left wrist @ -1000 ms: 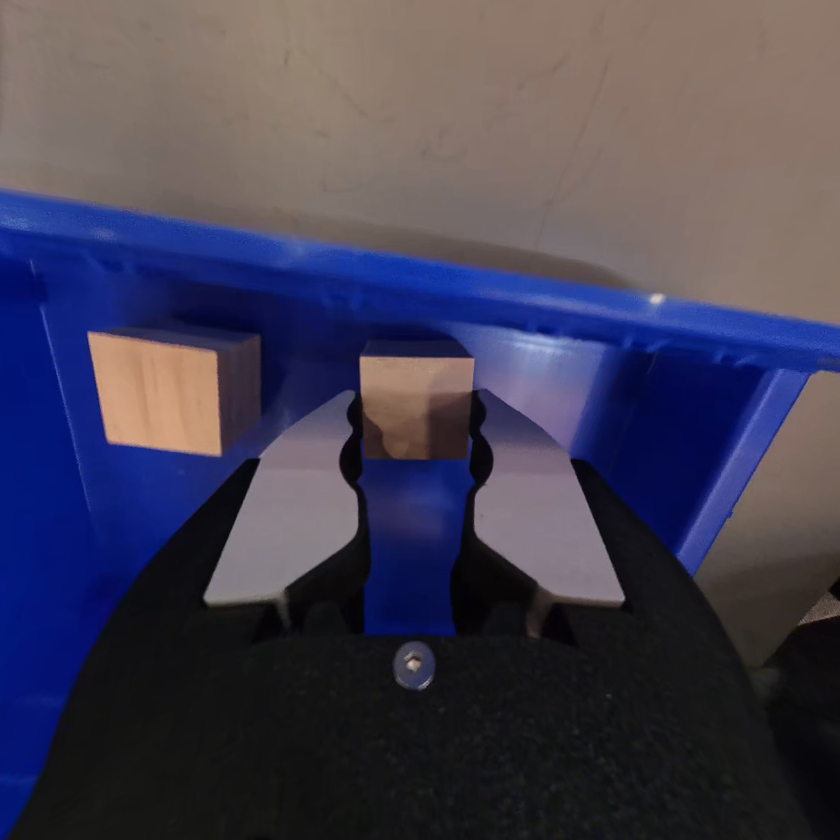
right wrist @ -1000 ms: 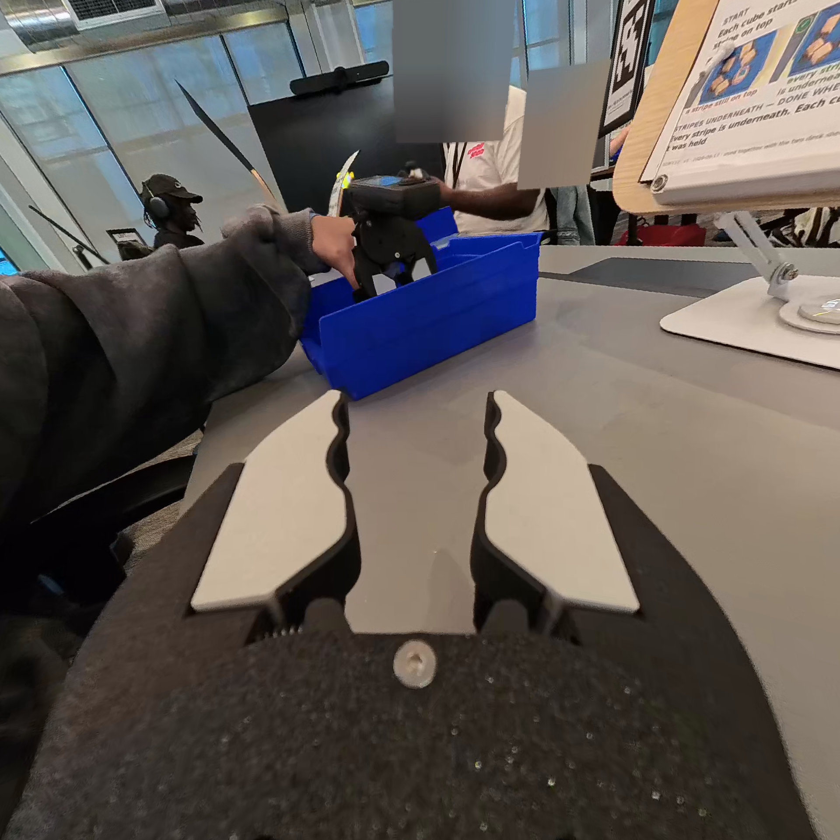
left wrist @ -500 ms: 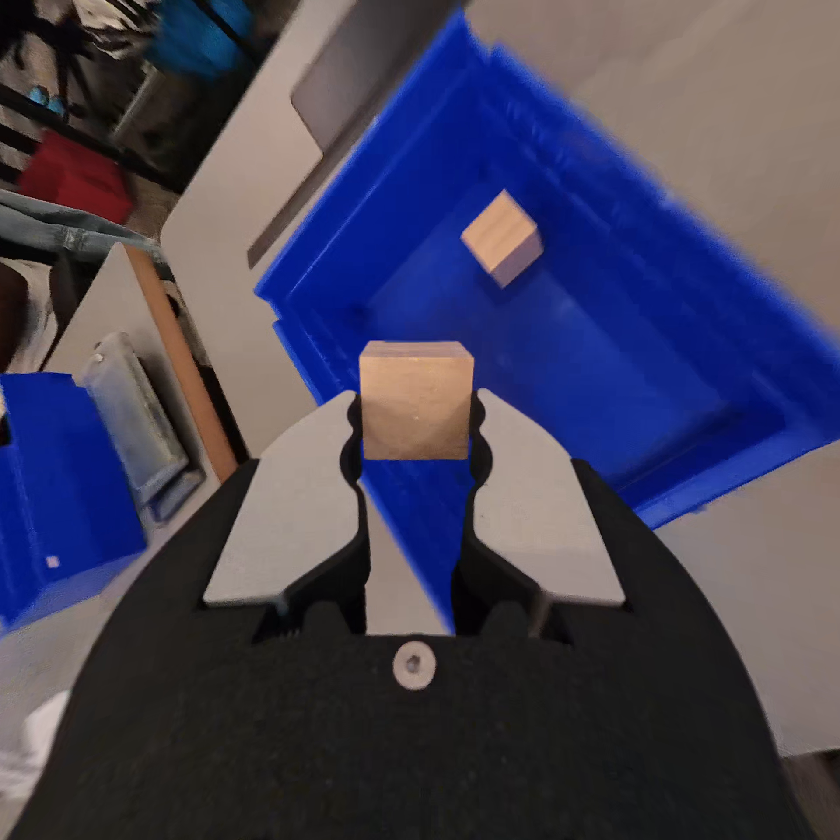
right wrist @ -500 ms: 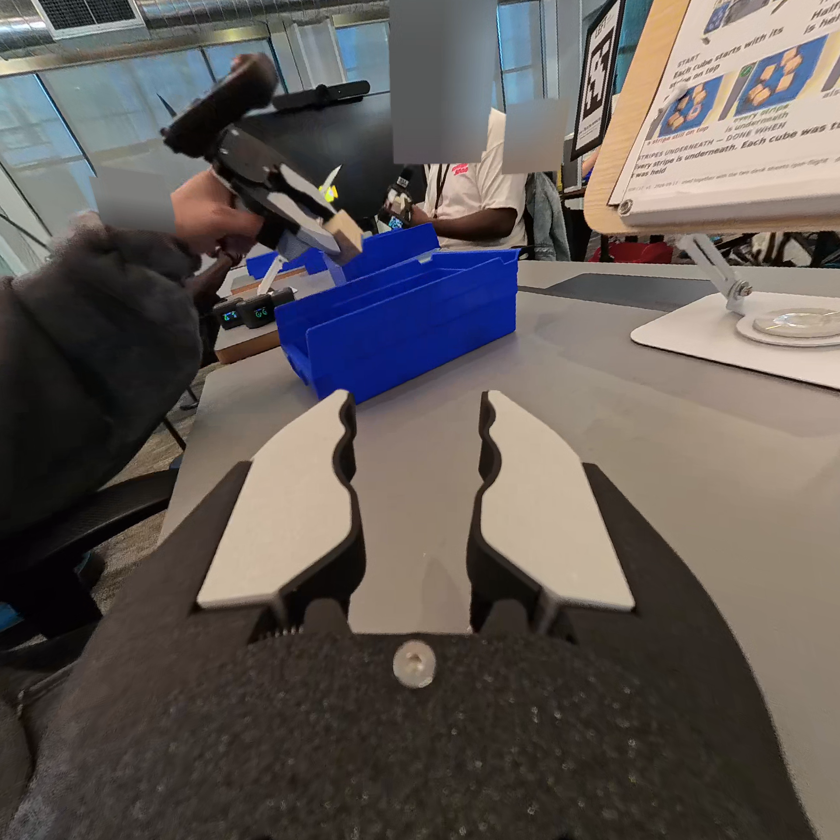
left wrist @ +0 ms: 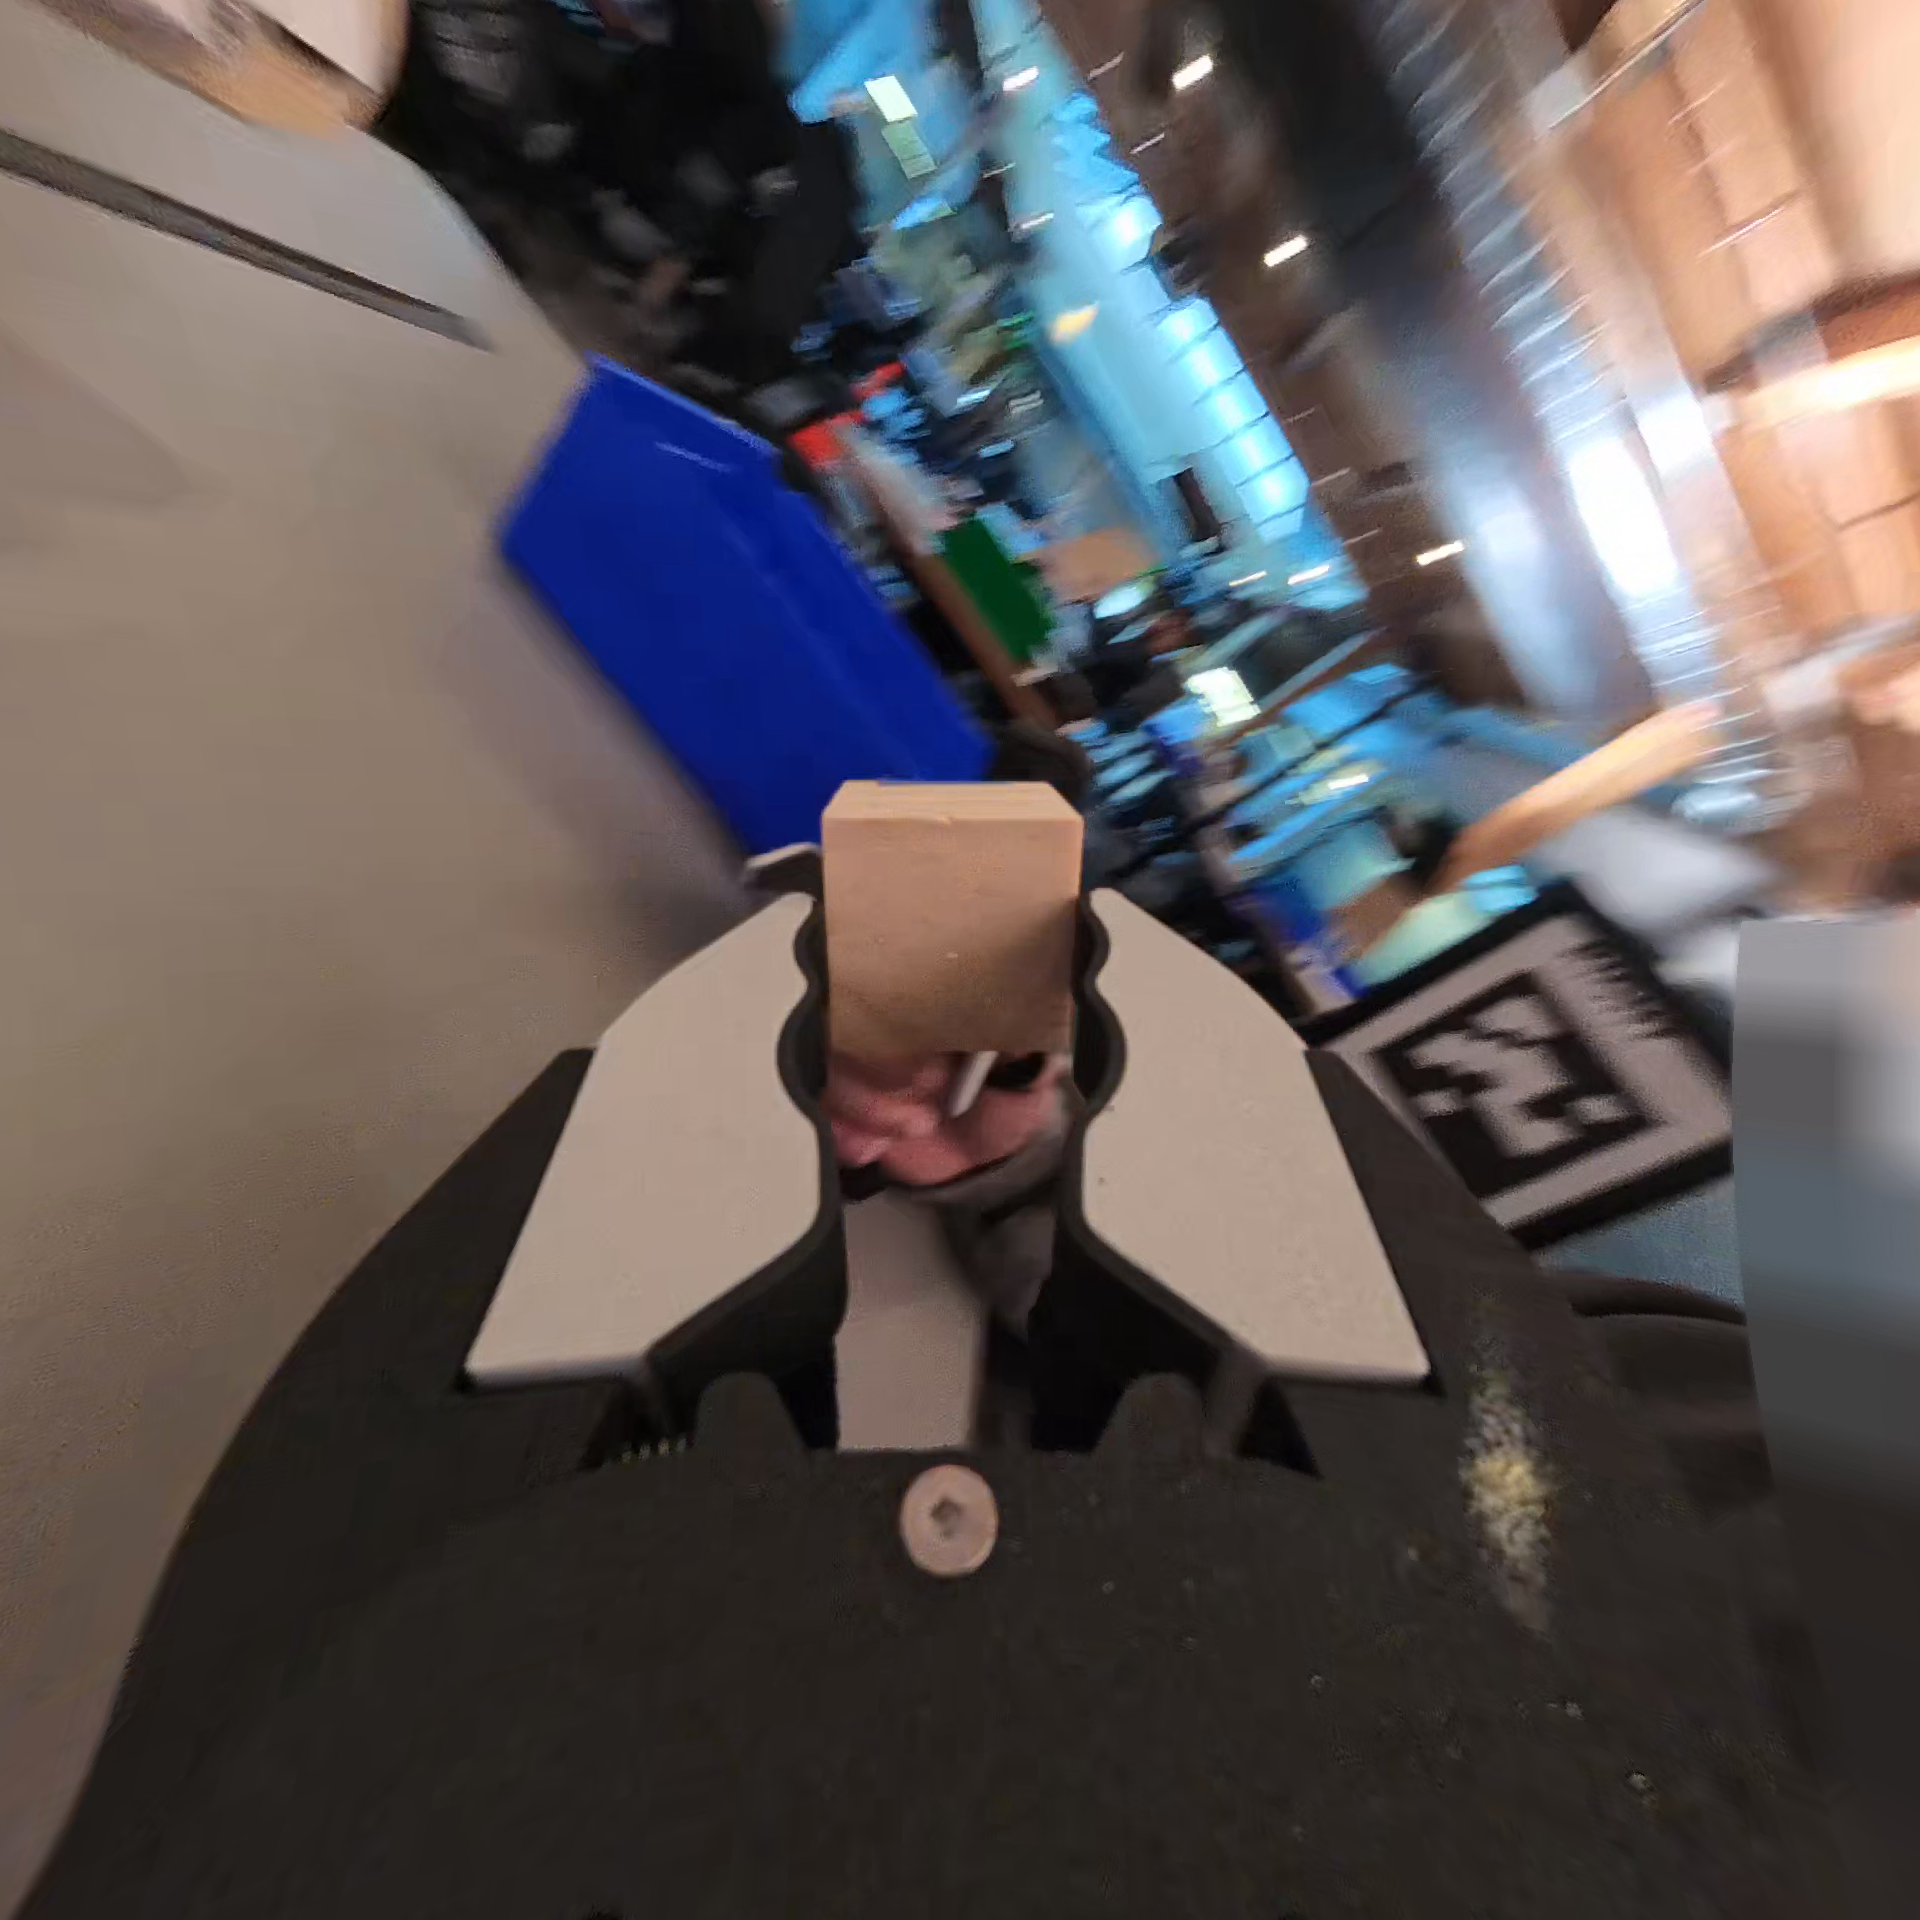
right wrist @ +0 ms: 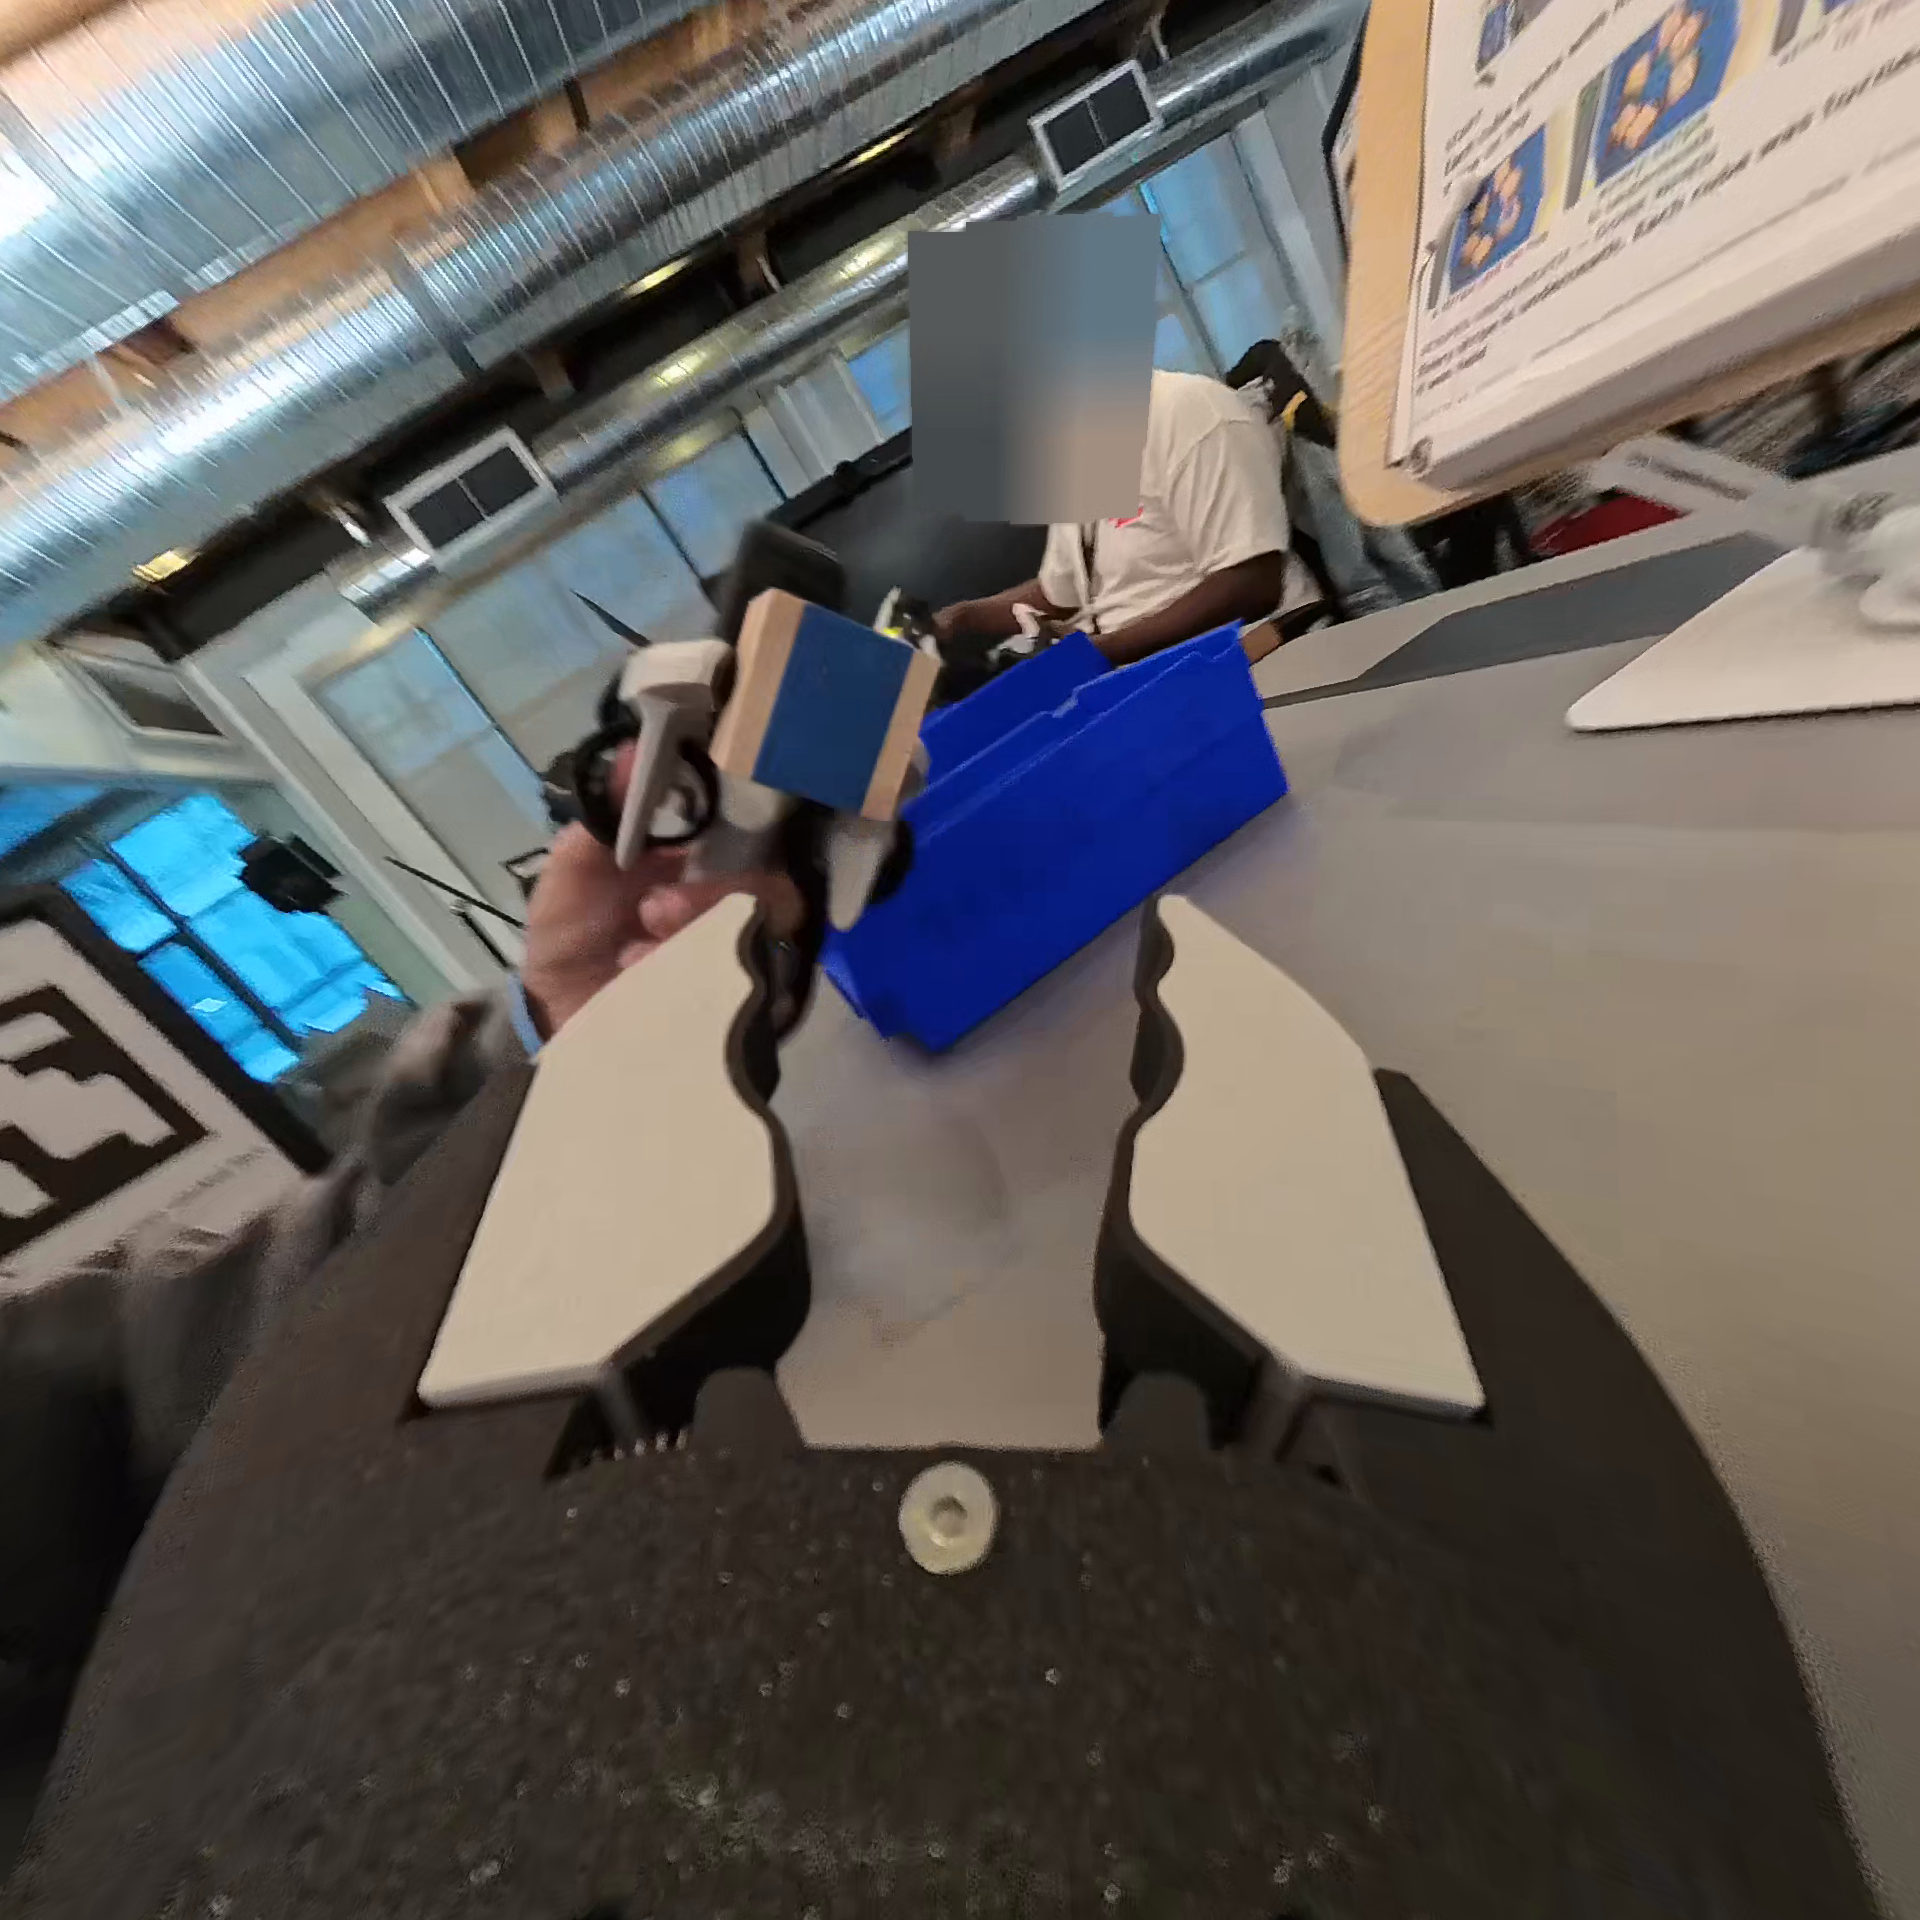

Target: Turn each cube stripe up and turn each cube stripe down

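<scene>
Showing one wooden cube [left wrist: 951, 925], one blue stripe [right wrist: 828, 709] sitting on it. Two grippers showing: left gripper [left wrist: 951, 940], right gripper [right wrist: 951, 966], two fingers [right wrist: 644, 1143] each. One blue bin [right wrist: 1081, 821] sitting on one grey tabletop [right wrist: 1558, 935]. One instruction board [right wrist: 1621, 229] standing on its base. One seated person [right wrist: 1153, 530] showing behind. One black-and-white marker [left wrist: 1507, 1081].

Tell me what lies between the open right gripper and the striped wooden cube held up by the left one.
Nothing: in the right wrist view only bare grey table and air separate the right gripper from the blue-striped wooden cube.
</scene>
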`<state>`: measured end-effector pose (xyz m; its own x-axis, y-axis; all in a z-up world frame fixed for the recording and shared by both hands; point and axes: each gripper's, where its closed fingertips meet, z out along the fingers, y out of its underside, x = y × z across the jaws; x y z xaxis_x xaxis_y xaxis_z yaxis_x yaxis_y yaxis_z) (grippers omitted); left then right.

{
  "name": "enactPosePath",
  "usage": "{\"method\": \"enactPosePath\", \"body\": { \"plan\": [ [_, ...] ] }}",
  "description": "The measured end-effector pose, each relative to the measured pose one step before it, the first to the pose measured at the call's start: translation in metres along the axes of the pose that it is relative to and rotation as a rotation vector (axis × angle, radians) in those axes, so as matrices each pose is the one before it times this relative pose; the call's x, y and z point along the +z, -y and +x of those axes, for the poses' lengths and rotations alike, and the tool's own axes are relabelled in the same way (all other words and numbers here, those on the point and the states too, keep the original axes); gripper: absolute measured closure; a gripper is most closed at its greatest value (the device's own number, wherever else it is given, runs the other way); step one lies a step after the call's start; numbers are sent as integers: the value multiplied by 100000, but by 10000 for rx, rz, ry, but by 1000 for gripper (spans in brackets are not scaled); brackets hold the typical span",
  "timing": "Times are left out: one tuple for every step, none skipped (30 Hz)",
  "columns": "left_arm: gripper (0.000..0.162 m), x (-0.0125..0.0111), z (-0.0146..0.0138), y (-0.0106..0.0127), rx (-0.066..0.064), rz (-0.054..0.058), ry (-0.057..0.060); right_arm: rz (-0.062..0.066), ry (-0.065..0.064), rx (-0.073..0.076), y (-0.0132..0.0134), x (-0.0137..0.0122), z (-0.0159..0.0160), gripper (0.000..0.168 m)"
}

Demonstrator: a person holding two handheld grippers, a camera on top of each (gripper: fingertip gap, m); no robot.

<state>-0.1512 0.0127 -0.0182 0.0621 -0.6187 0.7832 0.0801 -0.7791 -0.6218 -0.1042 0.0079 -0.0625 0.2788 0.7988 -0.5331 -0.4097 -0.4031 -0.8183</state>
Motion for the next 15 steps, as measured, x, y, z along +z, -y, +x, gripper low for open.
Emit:
{"method": "enactPosePath", "body": {
  "plan": [
    [119,683,87,-380,-611,161,-793,-1,282,409,-28,106,-203,100],
    [119,471,-190,-434,-423,97,-536,-16,271,331,-24,145,-253,99],
    [119,285,-58,-433,-315,39,-537,-40,237,239,-14,215,-295,98],
    [119,112,60,-247,-224,92,-471,-127,250,243,9,315,-408,95],
    [119,5,-148,-109,-42,112,-126,-247,316,429,48,350,-580,92],
    [119,-34,-464,-161,81,-57,240,-322,399,576,105,333,-737,92],
    [119,-74,-433,-154,201,-142,333,-230,326,695,293,249,-596,93],
    [119,-119,-117,64,294,-6,172,-95,191,744,403,134,-386,94],
    [119,-132,134,175,226,82,1,-70,-73,713,270,22,44,97],
    [118,-72,119,150,34,75,-43,-53,-163,610,165,-20,236,98],
    [118,-8,5,46,-65,21,-3,-37,-100,346,76,-37,211,98],
    [118,31,-84,-89,-44,-54,31,-32,-112,99,-21,-12,245,99],
    [118,58,-196,-114,1,-34,88,-24,-109,-33,-96,13,291,99],
    [118,94,-256,-225,-32,-78,97,-12,-106,-65,-134,48,309,99],
    [118,122,-333,-293,-97,-109,118,0,-109,-40,-190,84,352,99]
  ]
}}
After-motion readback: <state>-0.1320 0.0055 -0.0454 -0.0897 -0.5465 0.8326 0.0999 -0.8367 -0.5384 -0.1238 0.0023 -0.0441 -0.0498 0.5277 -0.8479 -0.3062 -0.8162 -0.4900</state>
